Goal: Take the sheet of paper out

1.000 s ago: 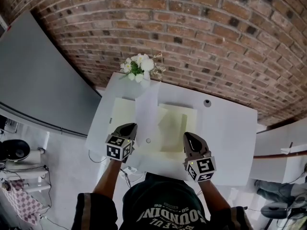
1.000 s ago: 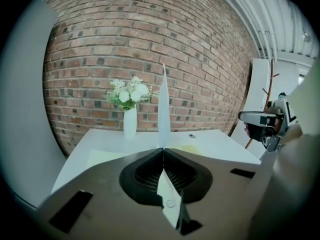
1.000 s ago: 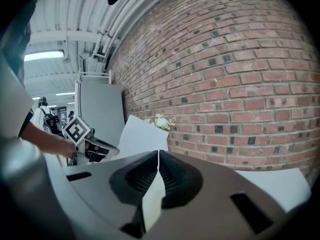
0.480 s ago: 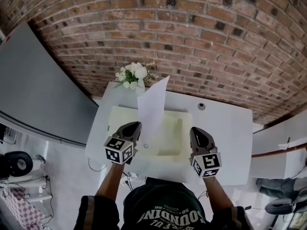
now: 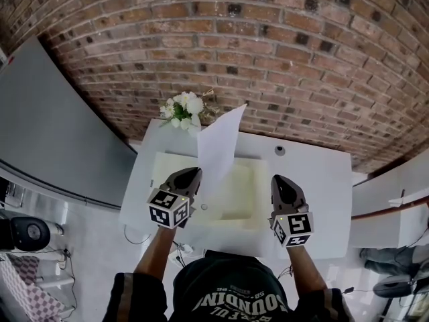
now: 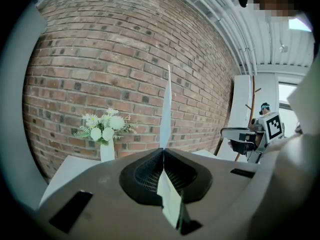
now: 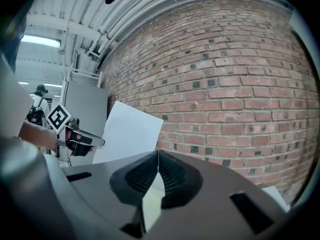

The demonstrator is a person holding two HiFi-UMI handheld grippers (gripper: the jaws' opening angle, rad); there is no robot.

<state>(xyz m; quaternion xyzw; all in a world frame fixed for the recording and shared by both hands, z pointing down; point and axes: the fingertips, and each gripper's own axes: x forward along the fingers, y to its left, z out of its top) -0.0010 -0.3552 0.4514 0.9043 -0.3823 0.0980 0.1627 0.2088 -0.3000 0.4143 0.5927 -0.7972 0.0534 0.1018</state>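
A white sheet of paper [image 5: 218, 146] stands up off the table, tilted, with its top corner toward the brick wall. My left gripper [image 5: 191, 174] is shut on its lower edge. The left gripper view shows the sheet [image 6: 165, 109] edge-on, rising from the closed tips [image 6: 163, 150]. In the right gripper view the sheet [image 7: 127, 134] is broadside. A pale yellow folder [image 5: 171, 170] lies flat on the white table [image 5: 315, 186] under both grippers. My right gripper [image 5: 279, 180] hovers by the folder's right edge. Its tips [image 7: 158, 153] meet, and nothing sticks out past them.
A vase of white flowers [image 5: 184, 109] stands at the table's far left corner against the brick wall and also shows in the left gripper view [image 6: 103, 129]. A small round fitting [image 5: 279, 151] sits in the tabletop. A grey panel [image 5: 47, 126] runs along the left.
Both grippers have risen. The sheet has come up from the folder with the left gripper and now stands higher, its top corner swung right.
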